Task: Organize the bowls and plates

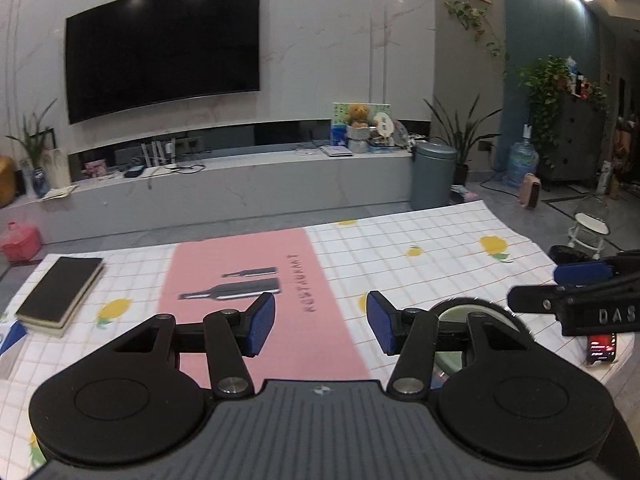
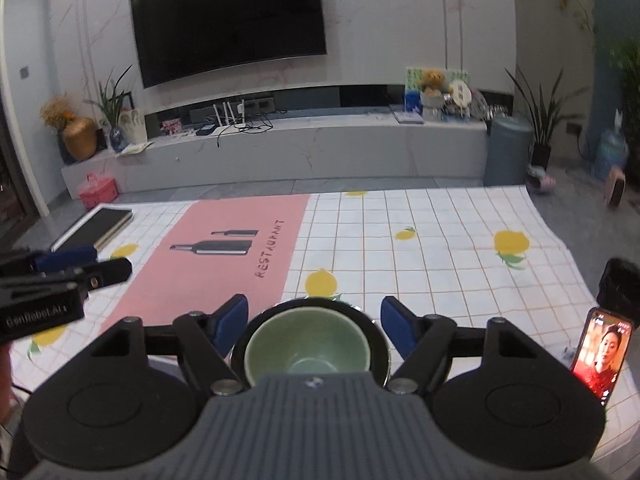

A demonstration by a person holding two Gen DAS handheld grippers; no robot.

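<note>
A green bowl [image 2: 307, 350] sits nested inside a black bowl [image 2: 378, 344] on the checked tablecloth, at the near edge. My right gripper [image 2: 314, 326] is open and hovers over them, one blue pad on each side, touching neither. In the left wrist view the stacked bowls [image 1: 456, 312] show partly behind my right-hand finger. My left gripper [image 1: 321, 322] is open and empty above the pink placemat [image 1: 276, 280]. The right gripper [image 1: 576, 284] shows at that view's right edge, and the left gripper [image 2: 80, 264] at the right wrist view's left edge.
A dark book [image 1: 60, 294] lies at the table's far left. A phone [image 2: 602, 354] with a lit screen stands at the right edge by a black object [image 2: 618, 284]. Beyond the table are a TV bench, a grey bin [image 1: 432, 174] and plants.
</note>
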